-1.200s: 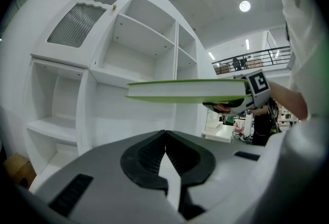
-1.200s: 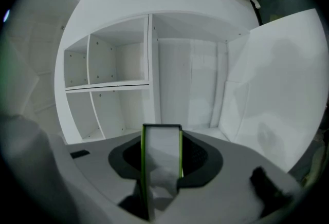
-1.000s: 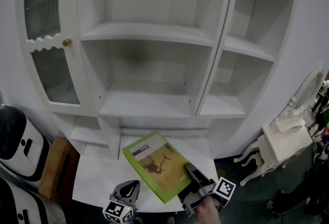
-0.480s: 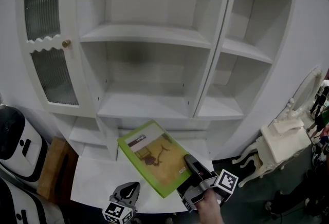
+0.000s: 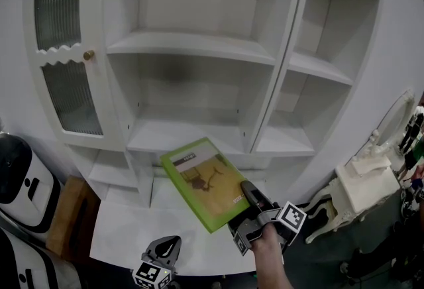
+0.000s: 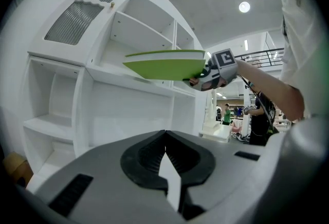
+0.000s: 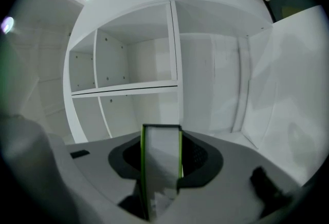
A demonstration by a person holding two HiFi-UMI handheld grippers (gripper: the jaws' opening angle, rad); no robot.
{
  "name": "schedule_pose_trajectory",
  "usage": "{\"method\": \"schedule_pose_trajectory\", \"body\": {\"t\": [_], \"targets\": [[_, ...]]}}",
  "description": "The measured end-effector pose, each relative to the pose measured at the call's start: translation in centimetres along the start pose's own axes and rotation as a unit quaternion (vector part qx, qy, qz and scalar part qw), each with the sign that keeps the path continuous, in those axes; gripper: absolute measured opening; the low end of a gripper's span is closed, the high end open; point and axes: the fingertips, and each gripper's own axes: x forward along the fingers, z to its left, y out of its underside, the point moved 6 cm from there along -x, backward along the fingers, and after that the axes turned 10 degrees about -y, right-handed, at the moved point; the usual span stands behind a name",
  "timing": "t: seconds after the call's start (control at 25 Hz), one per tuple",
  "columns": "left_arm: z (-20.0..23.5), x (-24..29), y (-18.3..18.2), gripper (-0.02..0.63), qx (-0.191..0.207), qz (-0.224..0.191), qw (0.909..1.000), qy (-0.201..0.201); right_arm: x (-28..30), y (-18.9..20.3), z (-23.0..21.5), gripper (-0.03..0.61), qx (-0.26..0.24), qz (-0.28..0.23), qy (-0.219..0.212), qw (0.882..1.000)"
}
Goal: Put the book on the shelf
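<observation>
A green book (image 5: pixel 207 182) with a tan cover picture hangs tilted in the air above the white ledge (image 5: pixel 126 236), in front of the lowest open shelf (image 5: pixel 189 135) of a white cabinet. My right gripper (image 5: pixel 250 200) is shut on its near right corner; in the right gripper view the book's edge (image 7: pixel 161 159) stands between the jaws. The left gripper view shows the book (image 6: pixel 164 64) edge-on, held by the right gripper (image 6: pixel 205 75). My left gripper (image 5: pixel 165 249) rests low at the ledge's front, jaws closed together with nothing in them (image 6: pixel 165 159).
The cabinet has a ribbed glass door (image 5: pixel 63 49) with a brass knob on the left and more open shelves (image 5: pixel 311 69) on the right. A white and black machine (image 5: pixel 20 181) stands at the left, an ornate white side table (image 5: pixel 361 188) at the right.
The right gripper has lifted the book up and slightly forward toward the cabinet. The left gripper has stayed in place.
</observation>
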Motion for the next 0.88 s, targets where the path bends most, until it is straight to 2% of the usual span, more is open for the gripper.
{"method": "schedule_pose_trajectory", "body": {"t": [0.88], "targets": [[0.9,-0.7,-0.2,0.009,0.003,0.001,1.0000,-0.004,5.8,-2.5,-1.6,0.143,-0.010,-0.047,0.034,0.998]]}}
